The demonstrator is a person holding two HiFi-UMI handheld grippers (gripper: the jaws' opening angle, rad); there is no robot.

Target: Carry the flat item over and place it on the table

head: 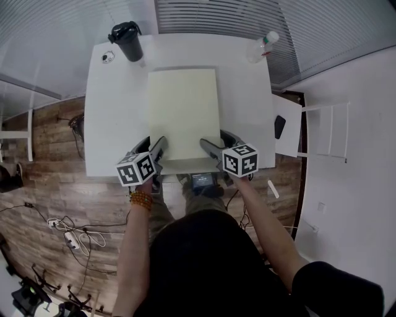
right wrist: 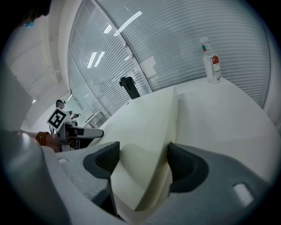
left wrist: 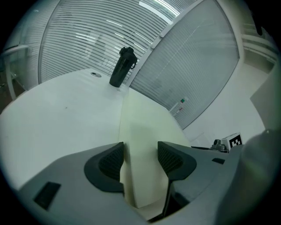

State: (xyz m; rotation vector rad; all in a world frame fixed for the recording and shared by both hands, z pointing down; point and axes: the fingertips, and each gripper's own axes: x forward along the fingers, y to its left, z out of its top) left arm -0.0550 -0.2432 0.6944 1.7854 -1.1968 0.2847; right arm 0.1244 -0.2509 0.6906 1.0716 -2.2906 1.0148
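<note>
Cream sheet lies flat on the white table, its long side running away from the person and its near end just short of the table's front edge. Closest to me, both forearms reach forward and a little apart from the body, a bead bracelet on the left wrist, and each hand tips its tool down toward the tabletop. The left gripper sits at the sheet's near left corner and the right gripper at its near right corner, roughly level with one another. Down on the person's left, cables and a power strip trail over the wooden floor. Off to the right, a dark phone rests on a small white side surface beside the table. Farther along the tabletop, a black travel mug stands near the far left corner with a small round object next to it. A clear bottle stands near the far right corner. Both are beyond the sheet and not touching it, with slatted blinds behind. Both tools have their jaws spread wide. Each pair straddles a side edge of the sheet, one finger over the sheet and the other outside it over bare table. A corner of the sheet shows between the pads, which do not clamp it.
</note>
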